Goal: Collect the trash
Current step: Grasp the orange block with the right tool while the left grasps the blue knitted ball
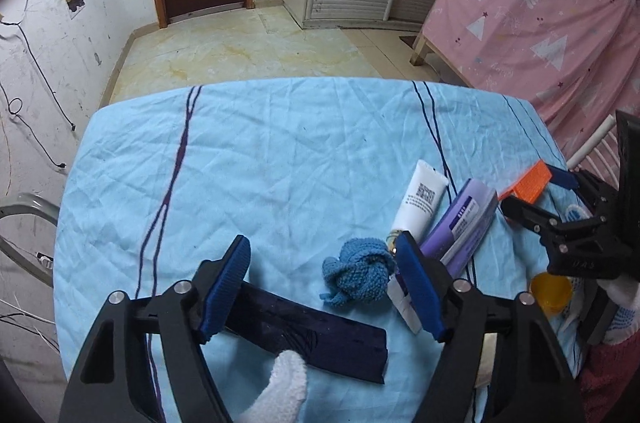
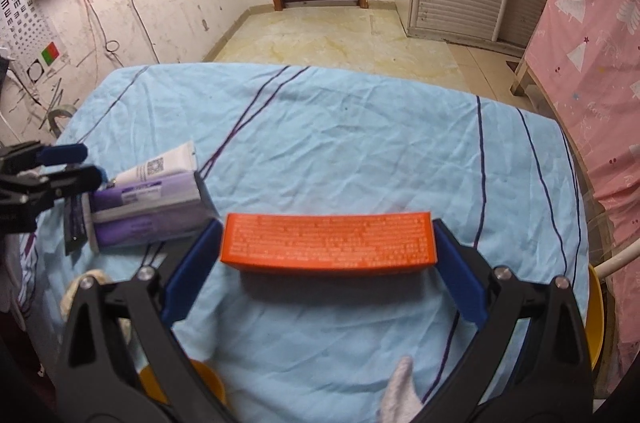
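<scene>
My right gripper (image 2: pixel 328 243) is shut on an orange box (image 2: pixel 328 241), held lengthwise between its blue pads above the blue cloth; it also shows in the left wrist view (image 1: pixel 526 185). My left gripper (image 1: pixel 322 287) is open over a crumpled blue knitted cloth (image 1: pixel 358 275) and a dark navy flat wrapper (image 1: pixel 316 337). A white tube (image 1: pixel 420 203) and a purple box (image 1: pixel 460 223) lie just right of the left gripper; they show in the right wrist view as the tube (image 2: pixel 160 165) and the box (image 2: pixel 148 215).
The table carries a wrinkled light-blue cloth (image 1: pixel 280 151) with dark stripes. A yellow cup (image 1: pixel 550 293) sits at the right edge. A pink curtain (image 1: pixel 540 23) hangs at right. A chair frame (image 1: pixel 24 235) stands left.
</scene>
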`<state>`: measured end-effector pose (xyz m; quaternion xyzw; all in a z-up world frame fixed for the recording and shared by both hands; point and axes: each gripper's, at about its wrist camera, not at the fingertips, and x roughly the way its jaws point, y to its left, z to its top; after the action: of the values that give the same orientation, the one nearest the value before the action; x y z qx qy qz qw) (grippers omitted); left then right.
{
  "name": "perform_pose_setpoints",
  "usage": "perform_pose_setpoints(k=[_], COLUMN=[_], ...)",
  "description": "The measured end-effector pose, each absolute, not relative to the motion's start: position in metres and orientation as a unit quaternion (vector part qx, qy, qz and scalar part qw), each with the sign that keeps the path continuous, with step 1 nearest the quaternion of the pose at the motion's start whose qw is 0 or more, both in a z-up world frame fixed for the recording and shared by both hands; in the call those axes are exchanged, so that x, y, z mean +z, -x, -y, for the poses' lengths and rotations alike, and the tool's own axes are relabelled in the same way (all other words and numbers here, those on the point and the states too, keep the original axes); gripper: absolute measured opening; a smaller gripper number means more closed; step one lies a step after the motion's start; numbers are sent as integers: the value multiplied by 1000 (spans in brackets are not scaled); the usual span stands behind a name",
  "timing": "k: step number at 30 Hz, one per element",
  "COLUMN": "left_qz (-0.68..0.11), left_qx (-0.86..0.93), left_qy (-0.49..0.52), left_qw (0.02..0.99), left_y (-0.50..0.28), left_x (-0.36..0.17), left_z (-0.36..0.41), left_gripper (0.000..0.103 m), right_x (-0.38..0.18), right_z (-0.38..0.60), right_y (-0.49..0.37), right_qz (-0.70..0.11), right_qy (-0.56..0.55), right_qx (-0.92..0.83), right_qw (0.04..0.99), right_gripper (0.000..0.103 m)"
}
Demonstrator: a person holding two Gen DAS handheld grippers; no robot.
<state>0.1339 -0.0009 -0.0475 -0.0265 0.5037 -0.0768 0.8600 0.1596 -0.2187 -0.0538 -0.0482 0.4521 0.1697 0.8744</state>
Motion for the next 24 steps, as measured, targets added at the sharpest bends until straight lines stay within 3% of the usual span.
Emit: perform_pose_setpoints(k=[7, 13, 17, 24], left_qz=[-506, -507, -507, -490], left_qx=[-96, -105, -102, -87], left_qy=[37, 31, 41, 45], left_qw=[856, 855, 855, 866], left_y=[-130, -124, -126, -123], left_x=[-49, -54, -53, -41], left_z=[4, 15, 12, 4], left_gripper=[53, 45, 18, 17], right_x=[-55, -56, -55, -43], right_z=[221, 219, 220, 233], right_y=[-160, -159, -158, -153], right_qz=[-456, -455, -450, -429], right_qy=[46, 62, 61, 34], right_qx=[166, 155, 155, 158], right_qw=[873, 875, 878, 889], right_gripper=[97, 90, 89, 89])
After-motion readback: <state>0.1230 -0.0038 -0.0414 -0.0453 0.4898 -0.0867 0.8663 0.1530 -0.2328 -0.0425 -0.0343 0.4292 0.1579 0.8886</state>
